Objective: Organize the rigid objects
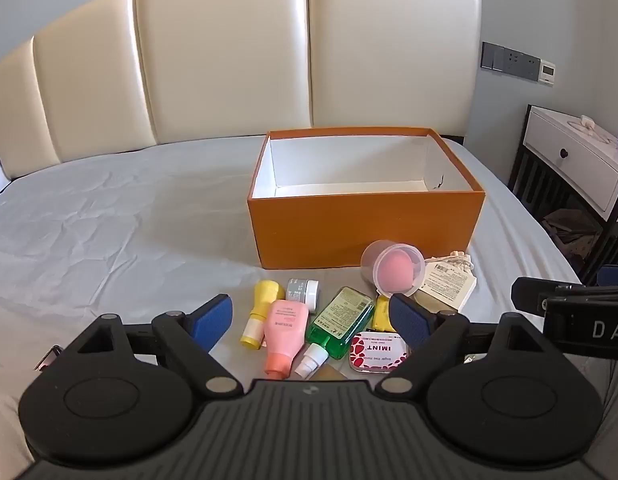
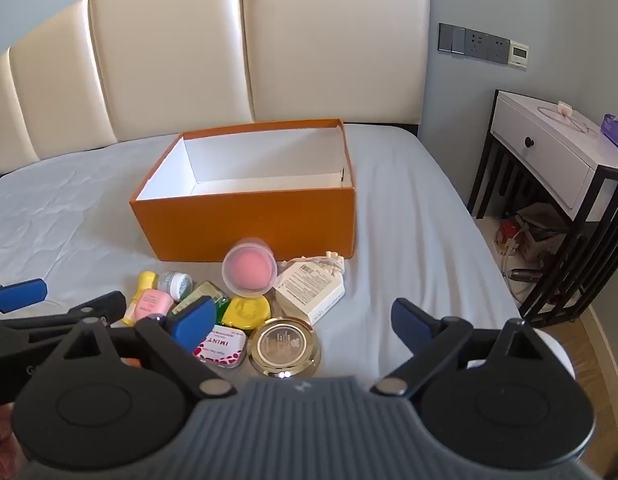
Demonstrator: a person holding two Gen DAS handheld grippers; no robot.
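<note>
An open orange box (image 1: 365, 228) (image 2: 245, 224) with a white inside stands on the bed. In front of it lies a cluster of small items: a pink bottle (image 1: 283, 330), a green bottle (image 1: 337, 320), a yellow bottle (image 1: 261, 306), a red IMINT tin (image 1: 377, 350) (image 2: 223, 346), a clear cup holding a pink sponge (image 1: 393, 270) (image 2: 249, 272), a white carton (image 1: 449, 284) (image 2: 313, 290), a yellow round case (image 2: 249, 312) and a gold round compact (image 2: 283, 346). My left gripper (image 1: 313, 320) is open above the bottles. My right gripper (image 2: 305, 324) is open above the compact.
The bed sheet (image 1: 109, 220) is grey and wrinkled. A cream padded headboard (image 1: 229, 60) stands behind the box. A white nightstand (image 2: 557, 156) on dark legs stands past the bed's right edge, with clutter on the floor under it.
</note>
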